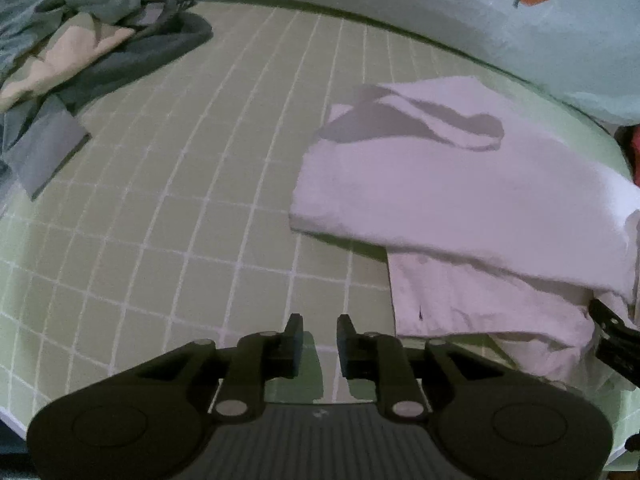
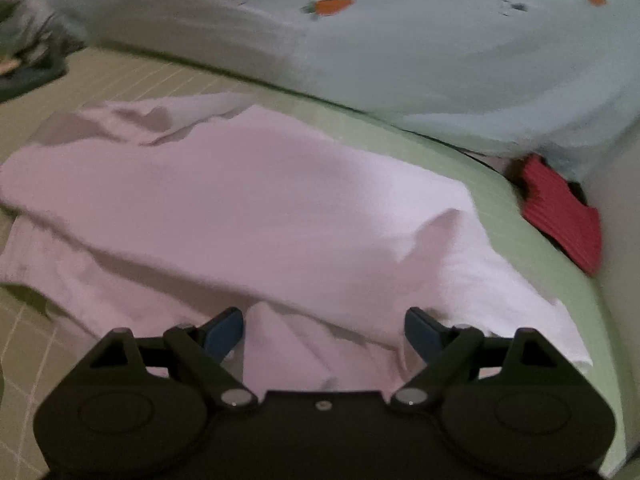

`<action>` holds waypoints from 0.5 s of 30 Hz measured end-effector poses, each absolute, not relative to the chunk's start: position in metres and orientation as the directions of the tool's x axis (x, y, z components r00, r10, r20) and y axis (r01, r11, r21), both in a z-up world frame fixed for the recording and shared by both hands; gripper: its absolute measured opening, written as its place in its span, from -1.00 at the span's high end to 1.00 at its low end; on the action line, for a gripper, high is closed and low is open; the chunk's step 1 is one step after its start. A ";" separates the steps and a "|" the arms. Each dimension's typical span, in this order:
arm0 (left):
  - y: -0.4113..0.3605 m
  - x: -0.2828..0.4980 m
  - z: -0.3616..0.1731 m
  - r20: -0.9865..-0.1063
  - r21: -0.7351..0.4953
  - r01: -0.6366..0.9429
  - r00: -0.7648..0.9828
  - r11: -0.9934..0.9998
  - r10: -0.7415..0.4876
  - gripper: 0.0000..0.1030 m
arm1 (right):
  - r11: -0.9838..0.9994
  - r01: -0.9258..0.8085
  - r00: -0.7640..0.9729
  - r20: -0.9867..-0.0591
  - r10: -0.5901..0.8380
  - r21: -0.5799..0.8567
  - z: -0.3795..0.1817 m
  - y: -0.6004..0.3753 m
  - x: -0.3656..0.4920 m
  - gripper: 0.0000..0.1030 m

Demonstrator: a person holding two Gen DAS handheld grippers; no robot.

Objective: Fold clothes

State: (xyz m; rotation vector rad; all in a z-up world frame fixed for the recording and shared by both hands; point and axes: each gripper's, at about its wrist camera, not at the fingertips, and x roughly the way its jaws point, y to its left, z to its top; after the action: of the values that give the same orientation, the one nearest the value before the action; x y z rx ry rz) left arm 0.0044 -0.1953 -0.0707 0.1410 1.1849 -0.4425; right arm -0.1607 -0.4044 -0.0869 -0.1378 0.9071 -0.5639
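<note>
The left tongs [image 1: 319, 346] stand slightly parted over the green checked bed sheet [image 1: 168, 200], gripping nothing. The right tongs [image 2: 324, 334] are spread wide, a fold of the pale pink garment [image 2: 240, 208] lying loose between them. A pile of unfolded clothes [image 1: 68, 52] sits at upper left; a carrot-print quilt [image 2: 400, 48] lies behind.

Pale pink garment [image 2: 248, 200]; green sheet [image 1: 160, 220] — white grid; red ribbed cloth [image 2: 560, 216].
</note>
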 end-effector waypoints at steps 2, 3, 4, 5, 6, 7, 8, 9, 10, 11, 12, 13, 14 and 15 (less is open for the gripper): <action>-0.199 0.001 -0.074 -0.924 -0.118 0.395 0.292 0.911 -0.246 0.58 | 0.851 0.372 0.481 -0.707 -0.519 -0.371 -0.092 -0.403 -0.155 -0.72; -0.200 -0.001 -0.075 -0.926 -0.115 0.391 0.290 0.913 -0.241 0.57 | 0.848 0.357 0.481 -0.701 -0.526 -0.391 -0.094 -0.405 -0.149 -0.72; -0.201 -0.003 -0.076 -0.929 -0.112 0.388 0.287 0.915 -0.235 0.56 | 0.847 0.339 0.484 -0.695 -0.531 -0.410 -0.096 -0.406 -0.144 -0.69; -0.204 -0.004 -0.076 -0.929 -0.110 0.383 0.288 0.917 -0.232 0.56 | 0.850 0.318 0.492 -0.693 -0.527 -0.420 -0.097 -0.408 -0.138 -0.54; -0.207 -0.005 -0.077 -0.930 -0.108 0.378 0.288 0.920 -0.228 0.55 | 0.864 0.289 0.510 -0.698 -0.503 -0.412 -0.096 -0.412 -0.132 -0.39; -0.209 -0.007 -0.077 -0.930 -0.109 0.371 0.290 0.922 -0.226 0.55 | 0.878 0.263 0.526 -0.703 -0.478 -0.400 -0.094 -0.415 -0.126 0.10; -0.212 -0.007 -0.076 -0.929 -0.110 0.363 0.294 0.925 -0.225 0.55 | 0.894 0.248 0.546 -0.708 -0.448 -0.374 -0.090 -0.419 -0.122 0.68; -0.215 -0.007 -0.076 -0.928 -0.111 0.354 0.298 0.929 -0.224 0.55 | 0.911 0.243 0.576 -0.707 -0.411 -0.332 -0.082 -0.425 -0.117 0.91; -0.218 -0.007 -0.075 -0.927 -0.112 0.345 0.302 0.932 -0.223 0.55 | 0.923 0.248 0.610 -0.693 -0.384 -0.293 -0.071 -0.432 -0.113 0.94; -0.221 -0.007 -0.074 -0.925 -0.114 0.333 0.308 0.936 -0.223 0.55 | 0.923 0.279 0.654 -0.652 -0.384 -0.263 -0.054 -0.441 -0.113 0.95; -0.224 -0.006 -0.074 -0.923 -0.117 0.321 0.314 0.940 -0.222 0.55 | 0.917 0.318 0.690 -0.605 -0.397 -0.240 -0.035 -0.452 -0.113 0.95; -0.227 -0.006 -0.073 -0.922 -0.118 0.306 0.320 0.945 -0.219 0.55 | 0.909 0.360 0.720 -0.557 -0.415 -0.211 -0.015 -0.464 -0.115 0.95; -0.230 -0.005 -0.073 -0.920 -0.120 0.292 0.327 0.949 -0.217 0.55 | 0.894 0.414 0.741 -0.507 -0.440 -0.170 0.006 -0.480 -0.120 0.95; -0.233 -0.005 -0.073 -0.918 -0.122 0.277 0.333 0.953 -0.215 0.55 | 0.872 0.474 0.757 -0.451 -0.473 -0.119 0.028 -0.499 -0.129 0.95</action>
State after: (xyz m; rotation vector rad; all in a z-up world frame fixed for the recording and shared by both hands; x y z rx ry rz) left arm -0.0047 -0.2328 -0.0730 0.0596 1.1884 -0.3211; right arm -0.1289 -0.4992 0.0282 0.0023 0.4908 -0.5164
